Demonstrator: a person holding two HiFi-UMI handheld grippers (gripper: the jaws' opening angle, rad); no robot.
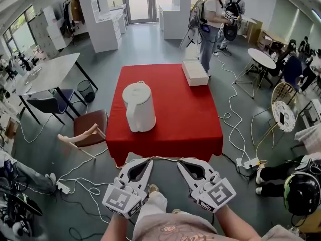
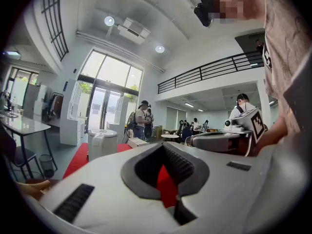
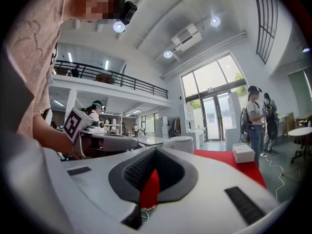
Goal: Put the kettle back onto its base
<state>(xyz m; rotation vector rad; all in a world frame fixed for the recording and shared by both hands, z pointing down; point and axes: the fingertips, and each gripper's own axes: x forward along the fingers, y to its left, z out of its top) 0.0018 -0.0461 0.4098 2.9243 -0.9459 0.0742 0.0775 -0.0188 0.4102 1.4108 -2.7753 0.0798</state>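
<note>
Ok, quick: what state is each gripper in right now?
Left gripper: closed, holding nothing.
Right gripper: closed, holding nothing.

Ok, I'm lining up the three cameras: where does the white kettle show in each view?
Head view: kettle left of centre on the red table.
Left gripper view: kettle left of centre, mid-height.
Right gripper view: only the kettle top, just right of centre.
Shared landmark: white box at the table's far edge.

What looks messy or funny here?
Nothing is spilled or broken. The white kettle stands upright on the red table. The white box sits right at the table's far corner, and loose cables trail over the floor.
</note>
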